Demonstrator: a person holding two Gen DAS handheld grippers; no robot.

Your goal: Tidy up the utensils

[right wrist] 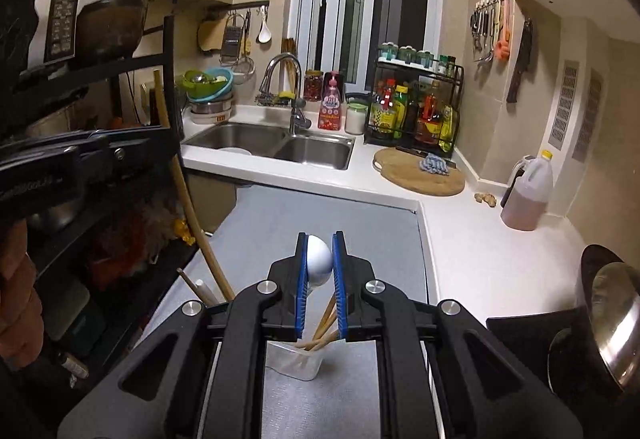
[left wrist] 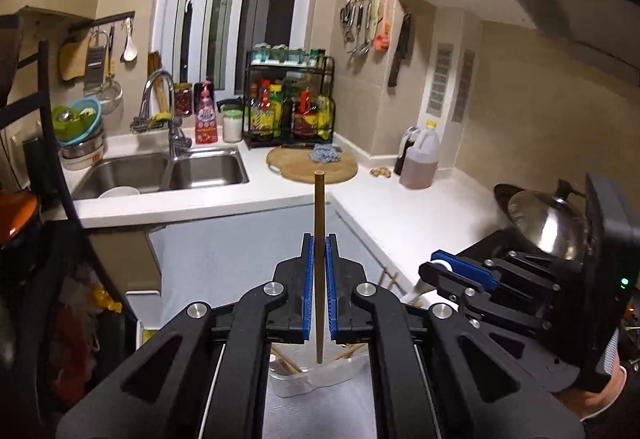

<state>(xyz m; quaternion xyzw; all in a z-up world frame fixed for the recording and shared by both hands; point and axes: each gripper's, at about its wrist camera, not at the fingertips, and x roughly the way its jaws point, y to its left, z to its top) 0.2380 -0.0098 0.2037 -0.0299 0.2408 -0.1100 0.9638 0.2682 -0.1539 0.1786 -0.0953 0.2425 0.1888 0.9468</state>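
- Clamped between the blue pads of my left gripper (left wrist: 319, 239) is one wooden chopstick (left wrist: 319, 223), upright, gripped mid-length; it looks light, stiff and smooth, so it could slide or swing.
- My right gripper (right wrist: 320, 239) is closed on a white spoon (right wrist: 319, 259), pinching the bowl; probably brittle and slippery, better held by the handle.
- Below both stands a clear plastic cup (right wrist: 294, 361) holding more chopsticks (right wrist: 322, 331) on the grey counter (right wrist: 320, 211).

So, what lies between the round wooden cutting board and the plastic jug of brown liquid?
In both views, a small beige lump lies on the white counter between board and jug; what it is I cannot tell.
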